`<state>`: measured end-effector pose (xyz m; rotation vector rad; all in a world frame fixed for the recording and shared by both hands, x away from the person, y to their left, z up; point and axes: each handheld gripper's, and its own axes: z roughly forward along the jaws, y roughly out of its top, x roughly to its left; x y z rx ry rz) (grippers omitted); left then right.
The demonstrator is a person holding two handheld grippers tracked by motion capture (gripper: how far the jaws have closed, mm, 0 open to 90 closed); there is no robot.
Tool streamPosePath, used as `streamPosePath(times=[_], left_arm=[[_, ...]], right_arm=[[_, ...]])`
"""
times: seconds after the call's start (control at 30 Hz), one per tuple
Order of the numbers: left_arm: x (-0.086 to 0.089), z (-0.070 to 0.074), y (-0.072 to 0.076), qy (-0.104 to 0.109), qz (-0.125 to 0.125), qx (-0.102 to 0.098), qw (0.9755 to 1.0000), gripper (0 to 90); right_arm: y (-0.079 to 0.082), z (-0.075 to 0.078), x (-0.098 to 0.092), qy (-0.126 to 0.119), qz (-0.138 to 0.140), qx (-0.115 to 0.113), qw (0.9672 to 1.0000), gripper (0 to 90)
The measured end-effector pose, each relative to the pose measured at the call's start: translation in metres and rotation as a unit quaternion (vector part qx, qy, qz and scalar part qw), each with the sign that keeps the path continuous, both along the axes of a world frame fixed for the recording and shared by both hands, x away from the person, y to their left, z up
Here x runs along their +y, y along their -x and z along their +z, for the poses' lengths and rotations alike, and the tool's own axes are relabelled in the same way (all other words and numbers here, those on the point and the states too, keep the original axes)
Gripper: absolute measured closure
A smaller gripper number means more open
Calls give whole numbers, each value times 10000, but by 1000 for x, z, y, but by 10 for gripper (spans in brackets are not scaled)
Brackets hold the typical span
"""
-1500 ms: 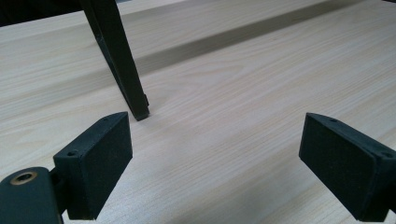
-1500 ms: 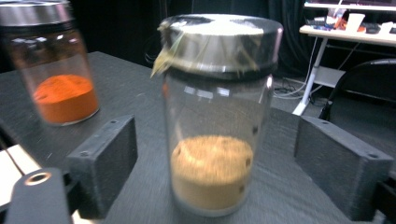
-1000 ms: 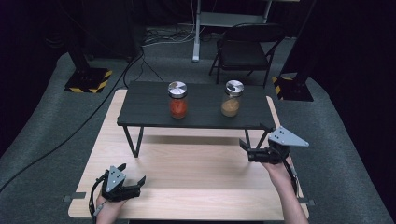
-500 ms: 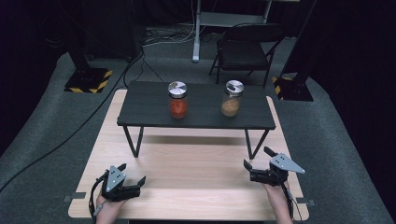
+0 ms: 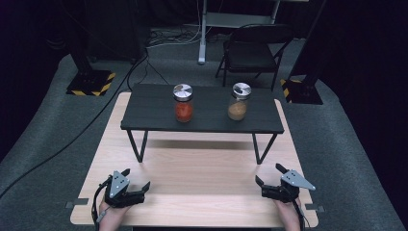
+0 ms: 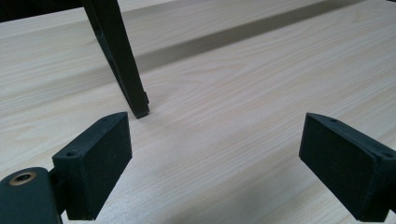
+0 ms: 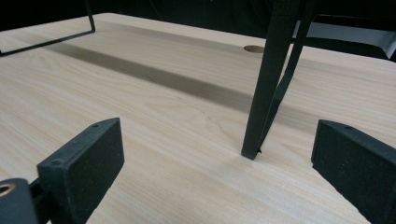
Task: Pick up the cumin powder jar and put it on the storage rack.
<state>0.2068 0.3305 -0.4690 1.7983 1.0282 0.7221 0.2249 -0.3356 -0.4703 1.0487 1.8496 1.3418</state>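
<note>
A jar could be tipped off the small black stand (image 5: 159,108) if it is reached for too fast or struck high on its lid, since both stand raised above the surface (image 5: 202,187). The red jar (image 5: 183,103) and brown jar (image 5: 239,101) are set well beyond both claws. The left claw (image 5: 138,181) and right claw (image 5: 267,175) are held spread and empty, low over the near edge.
</note>
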Motion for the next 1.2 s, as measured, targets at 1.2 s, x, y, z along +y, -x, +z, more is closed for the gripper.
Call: streamPosePath(times=[1.2], left_arm=[[-1,1,-1,-41,-17,22,10000,88]], right_arm=[[-2,-5,-1,27,-117,195,9997,38]])
